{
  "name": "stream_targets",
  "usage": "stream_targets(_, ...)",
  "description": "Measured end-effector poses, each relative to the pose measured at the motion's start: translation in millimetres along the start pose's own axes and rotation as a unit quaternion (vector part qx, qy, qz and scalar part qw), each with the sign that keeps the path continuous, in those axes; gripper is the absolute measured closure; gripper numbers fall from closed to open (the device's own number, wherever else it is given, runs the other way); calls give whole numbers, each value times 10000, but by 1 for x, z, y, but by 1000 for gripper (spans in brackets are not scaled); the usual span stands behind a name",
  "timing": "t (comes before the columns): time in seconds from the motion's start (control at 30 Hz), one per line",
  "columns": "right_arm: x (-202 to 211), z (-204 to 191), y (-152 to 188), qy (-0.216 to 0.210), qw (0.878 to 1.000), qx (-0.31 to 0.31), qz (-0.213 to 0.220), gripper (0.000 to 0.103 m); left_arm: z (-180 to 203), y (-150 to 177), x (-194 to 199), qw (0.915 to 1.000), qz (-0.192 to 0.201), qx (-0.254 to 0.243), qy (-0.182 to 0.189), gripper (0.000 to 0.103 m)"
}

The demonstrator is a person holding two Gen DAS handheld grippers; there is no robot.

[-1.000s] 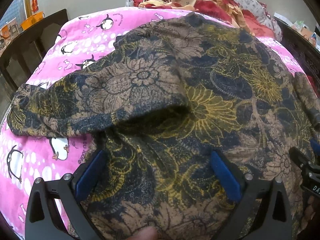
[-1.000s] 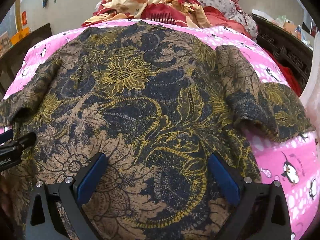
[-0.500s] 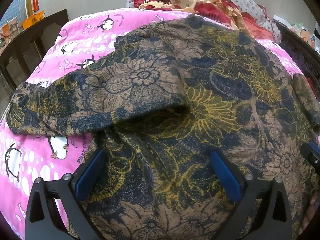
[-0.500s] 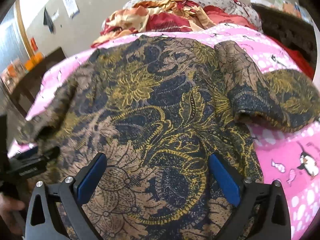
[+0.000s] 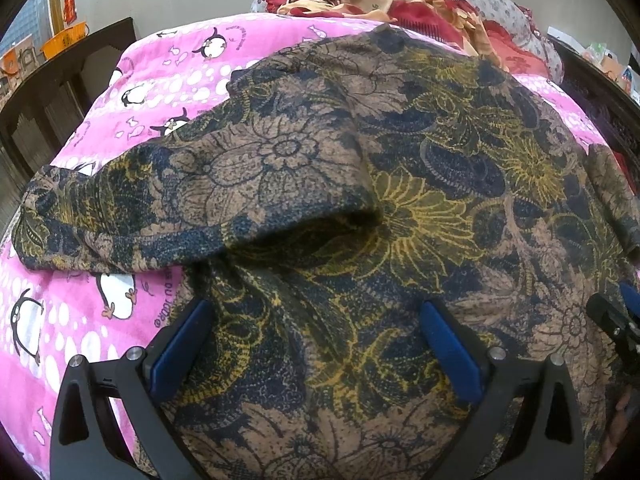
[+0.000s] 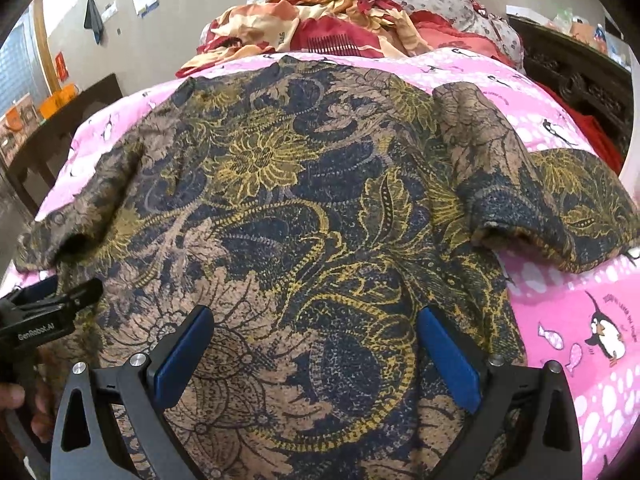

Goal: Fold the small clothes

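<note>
Not much has moved in the last second: the right gripper (image 6: 312,354) swung a bit so more wall and the left sleeve side show, and the left gripper (image 5: 314,350) barely shifted. So I'd say the fold hasn't started yet. Both have their jaws wide apart, hovering over the shirt's near hem, holding nothing. The shirt (image 6: 288,208) is a brown, navy and yellow floral one, spread flat on the pink penguin blanket (image 6: 568,320), sleeves out either side, hem nearest the grippers
</note>
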State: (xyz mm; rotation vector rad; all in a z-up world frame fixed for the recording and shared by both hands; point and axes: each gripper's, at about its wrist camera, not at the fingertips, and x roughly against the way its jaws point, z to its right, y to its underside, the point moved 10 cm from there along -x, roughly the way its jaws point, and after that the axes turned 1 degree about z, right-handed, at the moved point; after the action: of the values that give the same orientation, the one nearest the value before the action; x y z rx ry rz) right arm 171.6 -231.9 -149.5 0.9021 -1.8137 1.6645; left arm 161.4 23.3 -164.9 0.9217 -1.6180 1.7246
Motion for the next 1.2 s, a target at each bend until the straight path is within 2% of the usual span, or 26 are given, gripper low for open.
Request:
stream_targets(0.2, -8, -5, 3, 656, 9967, 447, -159, 0, -1, -1, 1, 10000, 15, 28, 37, 0)
stream_targets(0.6, -8, -4, 2, 645, 9969, 425, -156, 0, -1, 0, 0, 10000, 22, -27, -40, 0)
stream_targets(0.9, -8, -5, 3, 665, 9967, 442, -159, 0, -3, -2, 5, 10000, 21, 31, 37, 0)
stream_targets(1.03, -8, -5, 3, 659, 9967, 437, -159, 0, -30, -20, 43, 9987, 389, 310, 111, 0)
stream_targets(1.13, -8, -4, 3, 662, 9967, 439, -159, 0, -67, -40, 76, 9957, 685, 558, 274, 0)
stream_targets(1.2, -8, -4, 3, 659, 9967, 438, -156, 0, -98, -47, 86, 9928, 705, 893, 362, 0)
